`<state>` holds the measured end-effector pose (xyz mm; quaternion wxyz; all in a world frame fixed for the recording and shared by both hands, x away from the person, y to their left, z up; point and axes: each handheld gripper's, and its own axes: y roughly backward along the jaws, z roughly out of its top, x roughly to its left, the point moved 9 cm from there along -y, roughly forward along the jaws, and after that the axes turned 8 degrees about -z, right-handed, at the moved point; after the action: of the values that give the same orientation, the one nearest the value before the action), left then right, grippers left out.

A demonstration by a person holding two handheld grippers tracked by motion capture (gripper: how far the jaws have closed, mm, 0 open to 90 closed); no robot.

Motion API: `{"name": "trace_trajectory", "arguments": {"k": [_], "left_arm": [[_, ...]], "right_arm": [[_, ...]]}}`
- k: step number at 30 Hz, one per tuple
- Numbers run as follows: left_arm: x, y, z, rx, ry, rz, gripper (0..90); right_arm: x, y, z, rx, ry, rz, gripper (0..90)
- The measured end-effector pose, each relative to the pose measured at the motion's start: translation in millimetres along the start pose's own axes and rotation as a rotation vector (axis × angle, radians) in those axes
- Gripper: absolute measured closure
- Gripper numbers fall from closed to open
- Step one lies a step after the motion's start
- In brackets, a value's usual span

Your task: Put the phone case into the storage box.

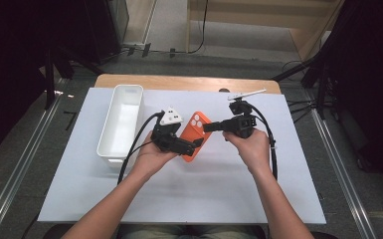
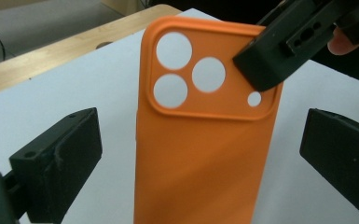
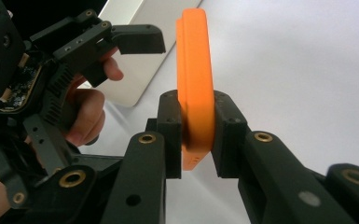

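Gripping the orange phone case point(image 3: 196, 79) edge-on, the right tool point(image 3: 196, 135) was seen clamped on one end of it, jaws pressed flat against both faces. The case was held up off the white surface point(image 1: 204, 194), between the two hands. The left tool point(image 2: 200, 154) was spread wide, its jaws standing apart on either side of the case without touching it. The case's lower end was cut off in the left gripper view. A white bin point(image 1: 121, 124) was left sitting just beside the left hand point(image 1: 151, 157).
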<state>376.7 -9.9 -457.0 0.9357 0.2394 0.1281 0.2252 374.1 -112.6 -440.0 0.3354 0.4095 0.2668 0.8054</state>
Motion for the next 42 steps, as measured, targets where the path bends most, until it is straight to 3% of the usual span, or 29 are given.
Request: {"name": "trace_trajectory", "arguments": {"k": [3, 9, 19, 26, 34, 35, 42], "left_arm": [[0.0, -0.6, 1.2, -0.017, 0.005, 0.021, 0.0], [-4.8, -4.4, -2.0, 0.017, 0.003, 0.017, 0.0], [-6.7, -5.5, -3.5, 0.016, -0.008, 0.047, 0.0], [-9.9, -8.6, -4.6, 0.010, -0.047, 0.074, 0.0], [-12.8, -13.9, -8.8, 0.027, -0.059, 0.076, 1.6], [-12.8, -14.6, -9.6, 0.034, -0.075, 0.089, 1.5], [-12.8, -10.7, -4.3, -0.006, -0.081, 0.101, 6.2]], "right_arm": [[3.6, -1.0, -0.8, 0.003, 0.004, 0.001, 74.8], [8.3, 0.5, -2.7, 0.001, 0.017, -0.004, 74.7], [16.0, -3.2, -7.2, 0.013, 0.019, 0.018, 74.7], [15.1, -7.5, -10.7, 0.025, 0.006, 0.026, 74.7], [14.9, -8.7, -14.9, 0.040, -0.022, 0.037, 74.7], [14.7, -8.4, -15.1, 0.039, -0.020, 0.038, 74.7], [17.0, -9.9, -16.5, 0.044, -0.019, 0.038, 74.7]]}}
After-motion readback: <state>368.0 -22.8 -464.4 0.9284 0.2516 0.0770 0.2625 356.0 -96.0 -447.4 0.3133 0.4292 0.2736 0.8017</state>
